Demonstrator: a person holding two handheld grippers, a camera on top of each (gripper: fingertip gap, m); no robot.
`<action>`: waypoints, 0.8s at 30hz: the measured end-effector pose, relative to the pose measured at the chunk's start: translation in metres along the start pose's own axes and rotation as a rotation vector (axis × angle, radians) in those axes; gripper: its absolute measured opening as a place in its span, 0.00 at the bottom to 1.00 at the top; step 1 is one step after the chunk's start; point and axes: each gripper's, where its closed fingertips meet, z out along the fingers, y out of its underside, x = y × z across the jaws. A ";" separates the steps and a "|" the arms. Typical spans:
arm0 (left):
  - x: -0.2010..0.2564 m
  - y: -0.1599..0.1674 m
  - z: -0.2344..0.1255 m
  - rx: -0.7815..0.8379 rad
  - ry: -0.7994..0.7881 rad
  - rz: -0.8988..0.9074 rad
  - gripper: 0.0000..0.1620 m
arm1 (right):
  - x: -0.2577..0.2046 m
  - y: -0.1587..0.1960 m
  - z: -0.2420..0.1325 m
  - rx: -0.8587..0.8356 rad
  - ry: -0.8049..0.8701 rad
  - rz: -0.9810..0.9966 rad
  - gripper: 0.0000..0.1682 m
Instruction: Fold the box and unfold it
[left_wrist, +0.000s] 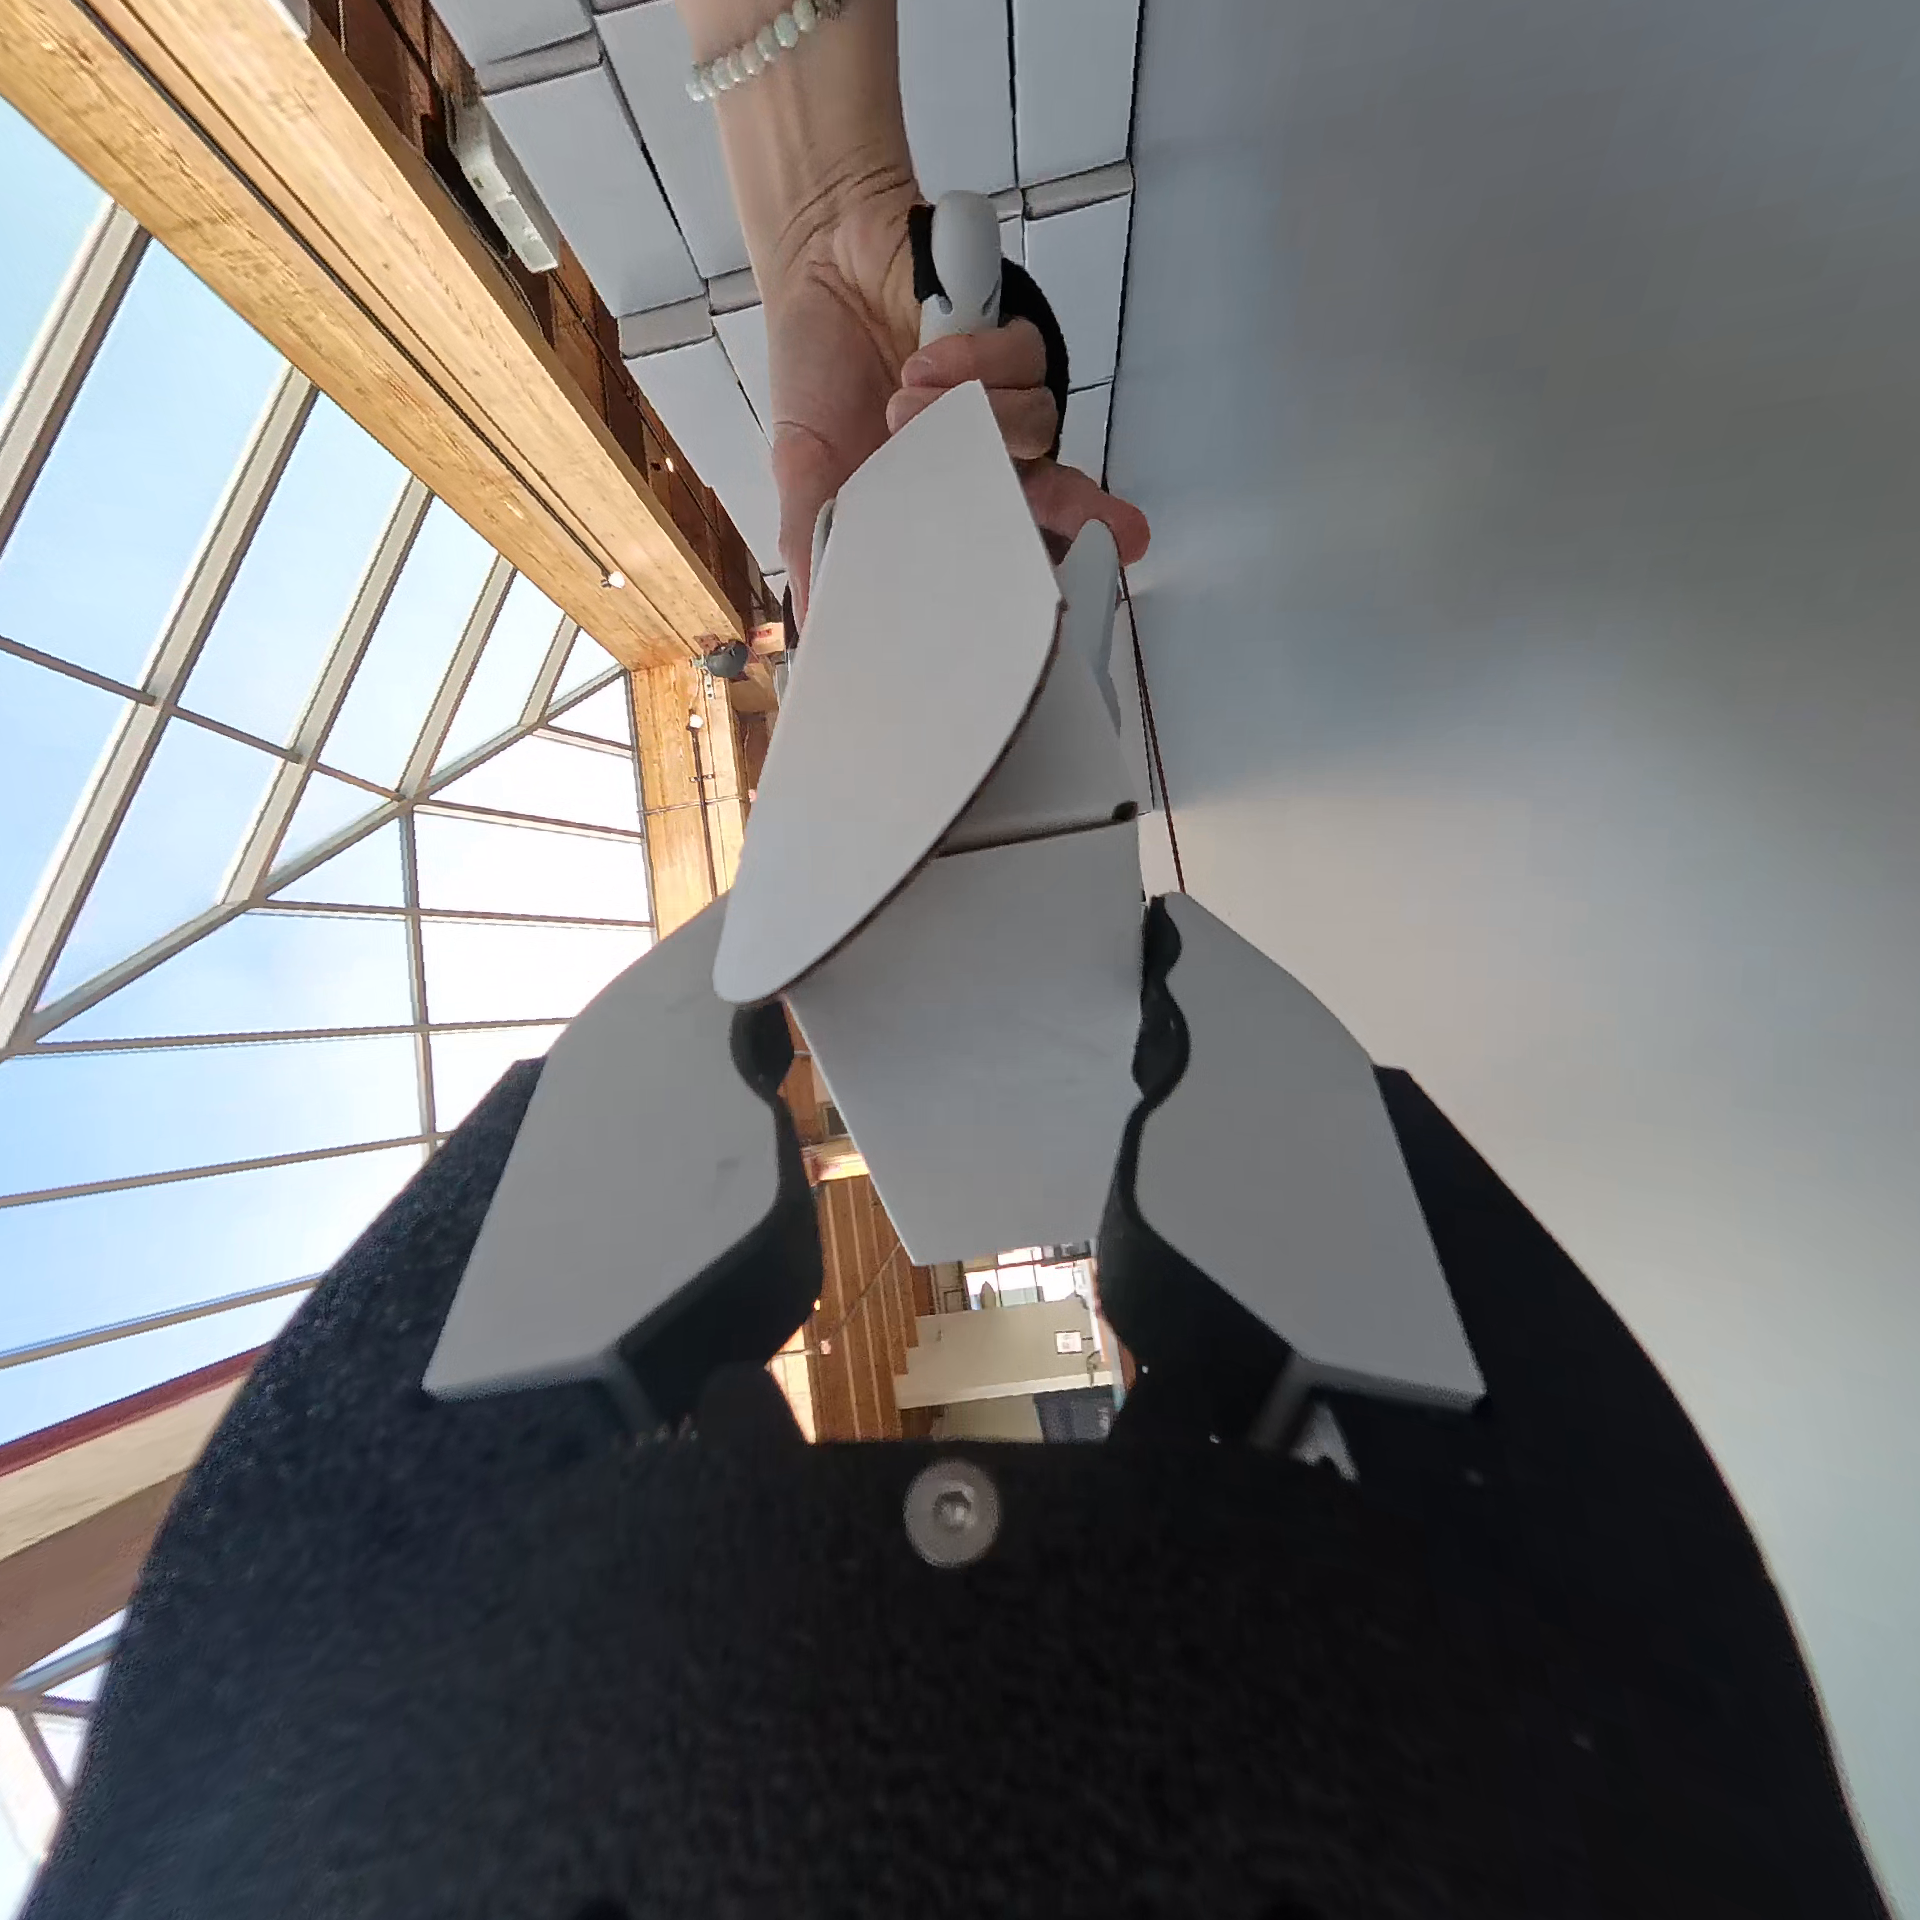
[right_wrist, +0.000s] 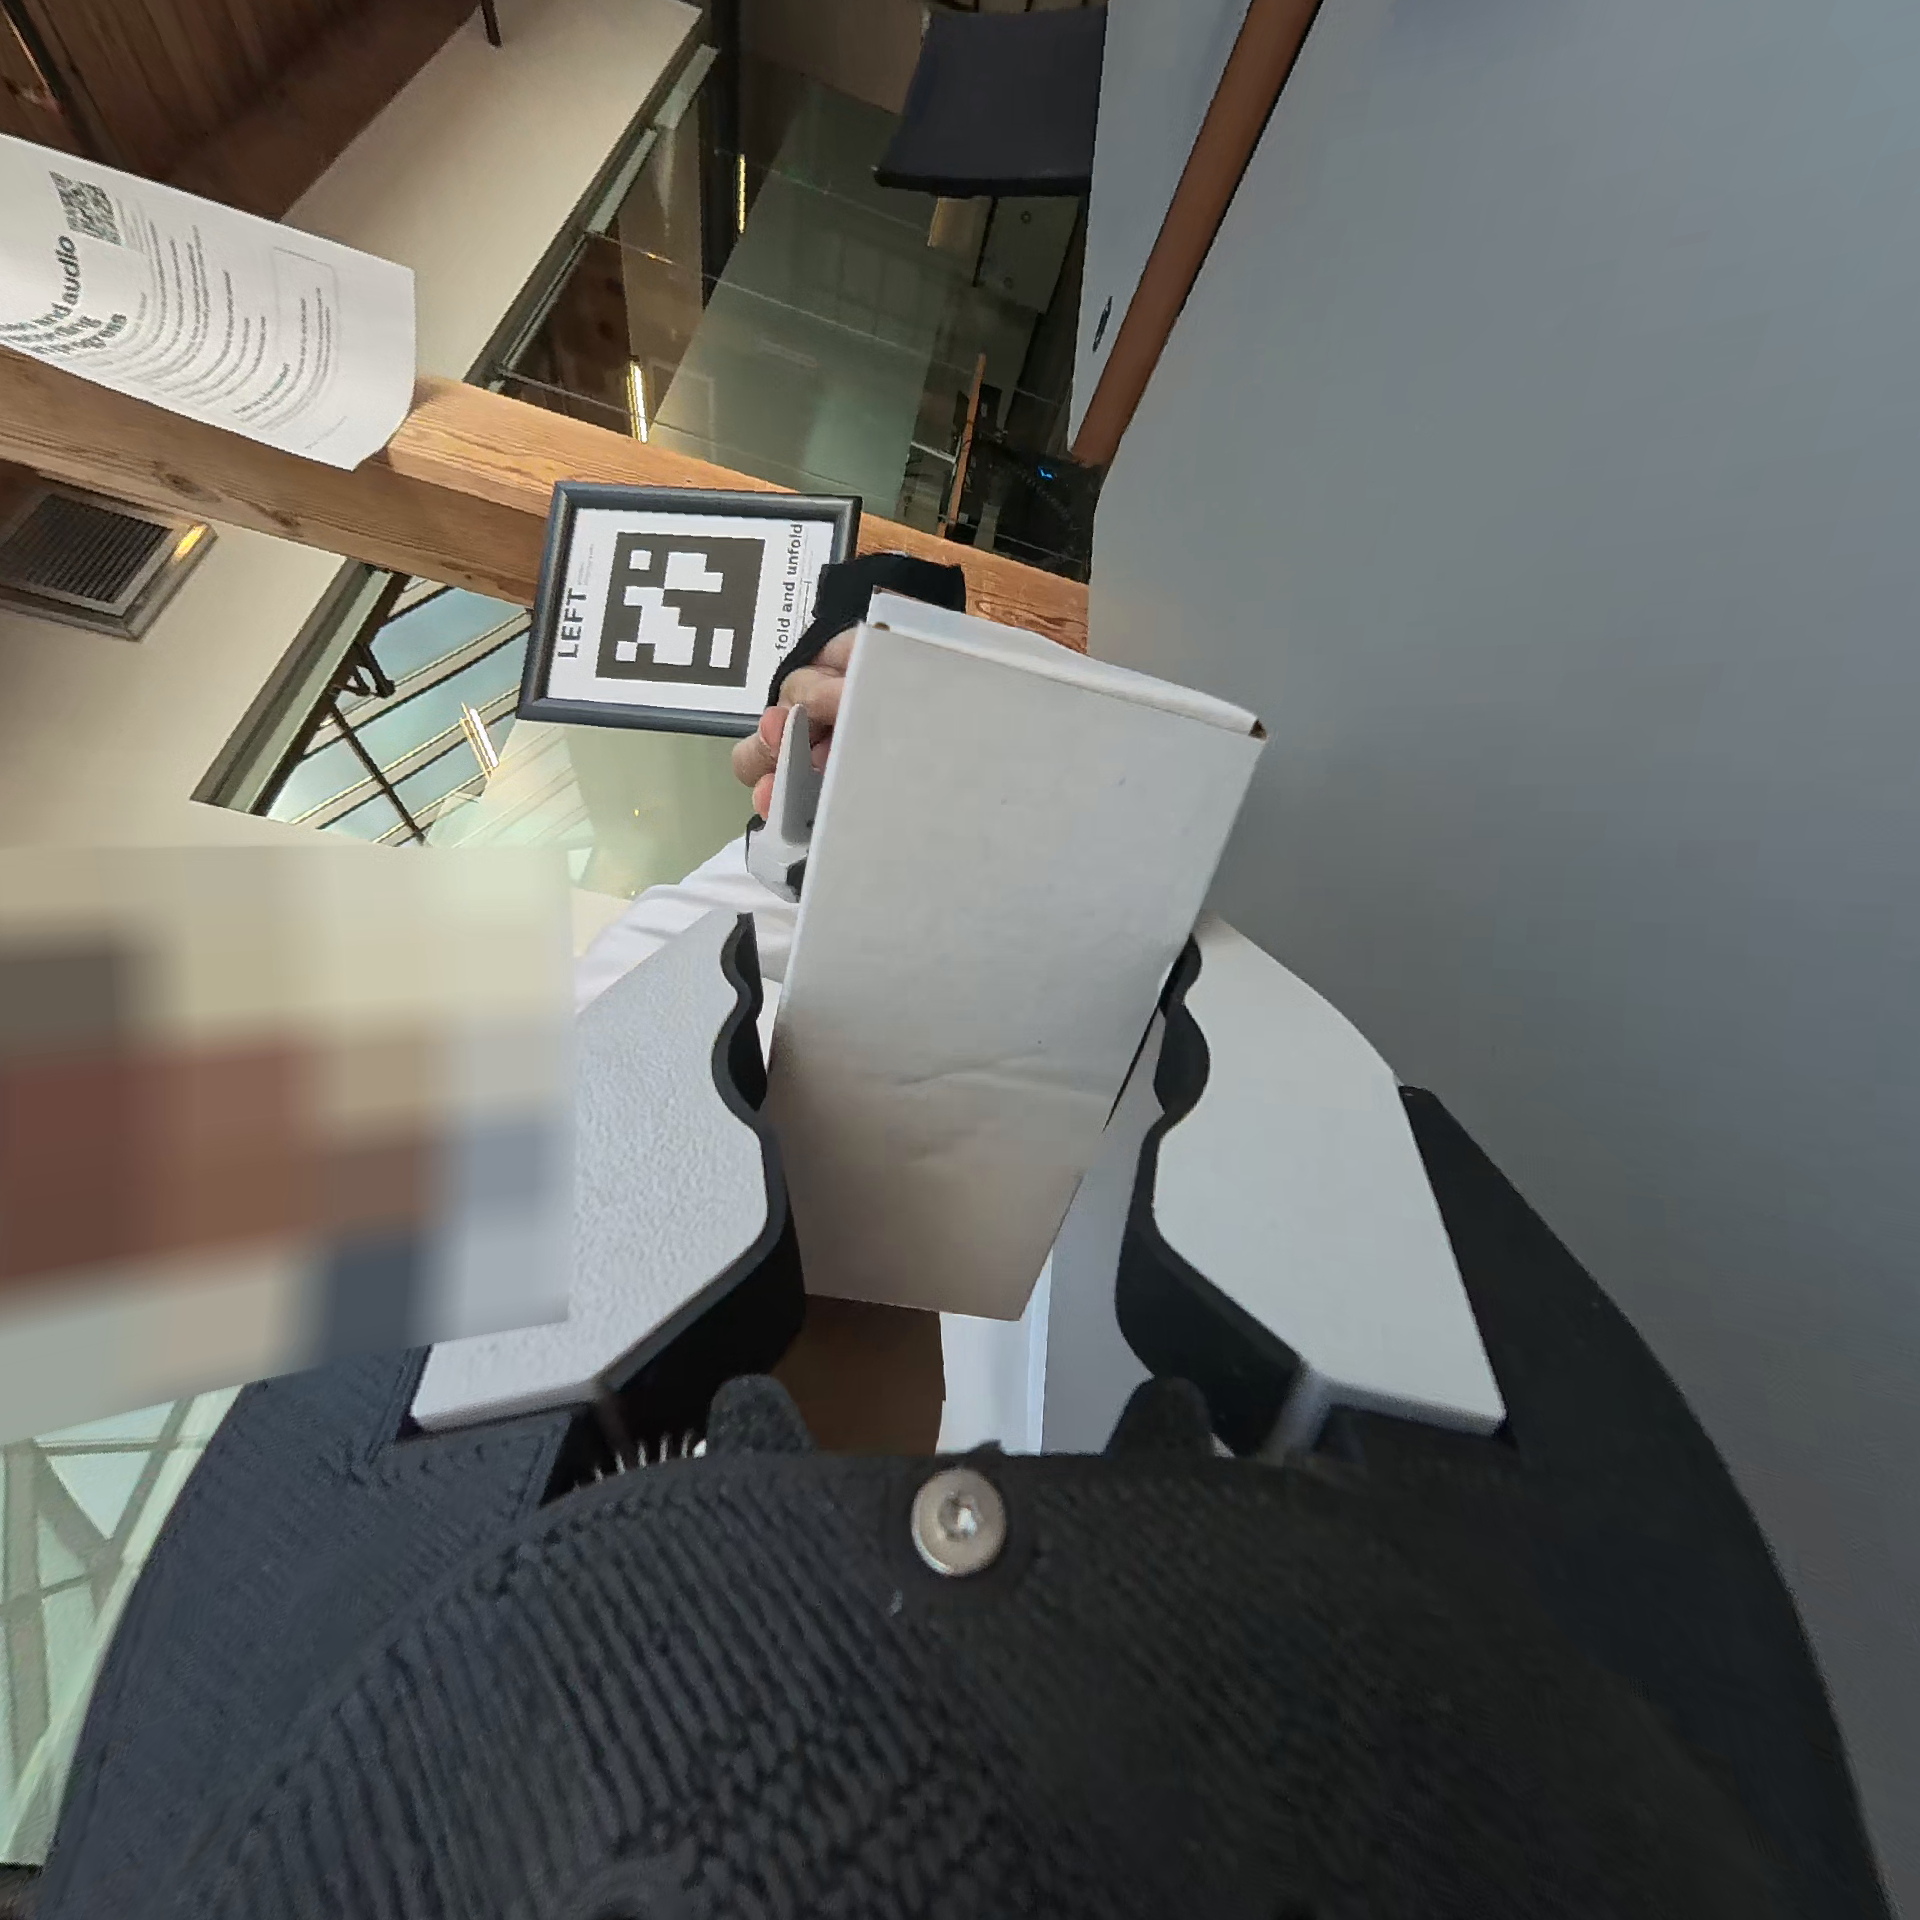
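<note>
Left gripper (left_wrist: 940, 997) pinches one end of the box (left_wrist: 977, 1049), jaws closed on a flat panel. Right gripper (right_wrist: 961, 1049) clamps the other end, jaws tight on the body. The box hangs in mid-air between the two, close to a grey wall (left_wrist: 1507, 520).

Progress, as a judgement: the body looks erected into a rectangular sleeve, with square corners showing in the right wrist view. In the left wrist view a rounded flap (left_wrist: 883, 707) sticks out loose, not tucked. So the fold is partly done; closing the flaps and the whole unfold remain.

Materials: thin white card, matte, brown cut edge, slight crease across one face. Fingers (left_wrist: 623, 1132) are smooth grey plates with wavy black inner pads.
</note>
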 end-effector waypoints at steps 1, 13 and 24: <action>-0.005 0.001 -0.002 -0.003 0.004 -0.051 0.40 | -0.006 -0.005 -0.006 0.034 -0.017 -0.021 0.50; -0.032 0.050 -0.006 0.153 0.147 -1.319 0.40 | -0.071 -0.039 -0.098 0.492 0.200 -0.739 0.41; 0.056 0.044 0.003 0.150 0.389 -1.479 0.40 | -0.002 -0.001 -0.086 0.132 0.849 -1.288 0.38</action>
